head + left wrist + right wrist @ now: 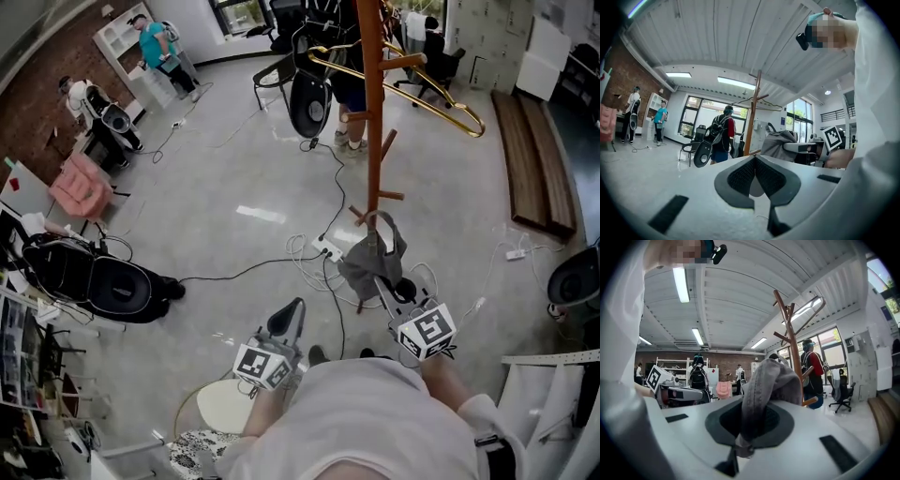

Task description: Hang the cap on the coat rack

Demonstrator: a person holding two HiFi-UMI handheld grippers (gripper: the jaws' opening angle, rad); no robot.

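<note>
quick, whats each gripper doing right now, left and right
left gripper: jaws closed, nothing between them
right gripper: jaws closed on the grey cap

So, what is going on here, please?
A person holds tongs in each hand. The right tongs are shut on a grey cap and hold it right against the lower pegs of the wooden rack. Whether the cap already catches on a peg cannot be told, and it is not released. The left tongs are shut and empty, held off to the side.
</note>
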